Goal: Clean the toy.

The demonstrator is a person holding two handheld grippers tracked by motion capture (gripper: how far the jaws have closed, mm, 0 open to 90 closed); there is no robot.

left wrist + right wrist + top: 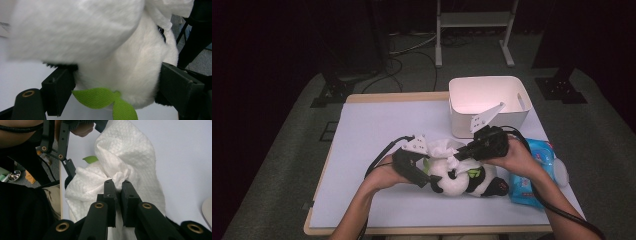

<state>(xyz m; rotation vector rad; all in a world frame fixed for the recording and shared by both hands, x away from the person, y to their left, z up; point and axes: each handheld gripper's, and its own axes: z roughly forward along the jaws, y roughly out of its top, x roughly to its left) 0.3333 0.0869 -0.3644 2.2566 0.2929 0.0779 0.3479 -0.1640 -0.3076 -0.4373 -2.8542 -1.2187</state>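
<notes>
Left tongs (428, 179) spread wide and clamped on the plush panda (464, 181), black pads pressing both sides of its white body (130, 67) just above the green leaf (105, 98). Panda lying on its side on the near middle of the counter (377, 130), held in place between both hands. Right tongs (117, 182) nearly closed, pinching a fold of white wet wipe (125, 157), the cloth draped over the panda's top (447, 148). Behind, near the far right edge, a white bin (488, 102). At the right, just beside the panda, a blue wipes pack (532, 170).
</notes>
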